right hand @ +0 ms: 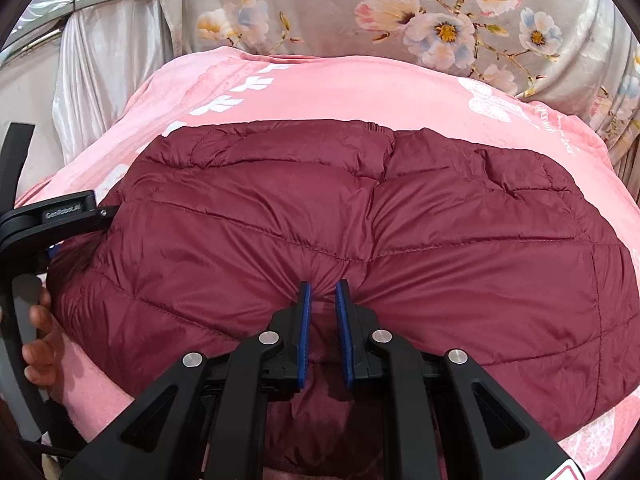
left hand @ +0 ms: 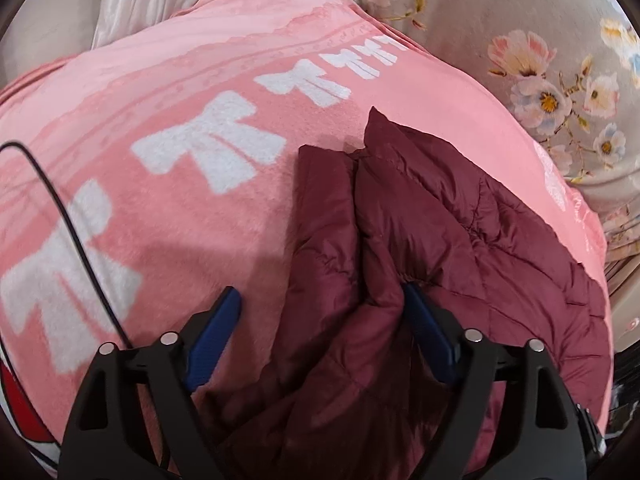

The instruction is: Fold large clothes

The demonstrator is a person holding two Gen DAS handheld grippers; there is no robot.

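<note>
A maroon quilted puffer jacket [left hand: 460,240] lies partly folded on a pink blanket with white bows [left hand: 160,200]. My left gripper [left hand: 320,300] is open, its blue pads astride a puffy fold at the jacket's left edge. In the right wrist view the jacket [right hand: 360,220] spreads wide over the pink blanket [right hand: 340,88]. My right gripper [right hand: 322,288] is shut, pinching a bunch of the jacket's near edge between its blue pads. The left gripper's black body [right hand: 48,216] and a hand show at the left.
A grey floral sheet [right hand: 360,8] lies beyond the blanket and also shows in the left wrist view [left hand: 540,60]. A white satin curtain [right hand: 108,40] hangs at the back left. A black cable [left hand: 68,208] crosses the blanket at the left.
</note>
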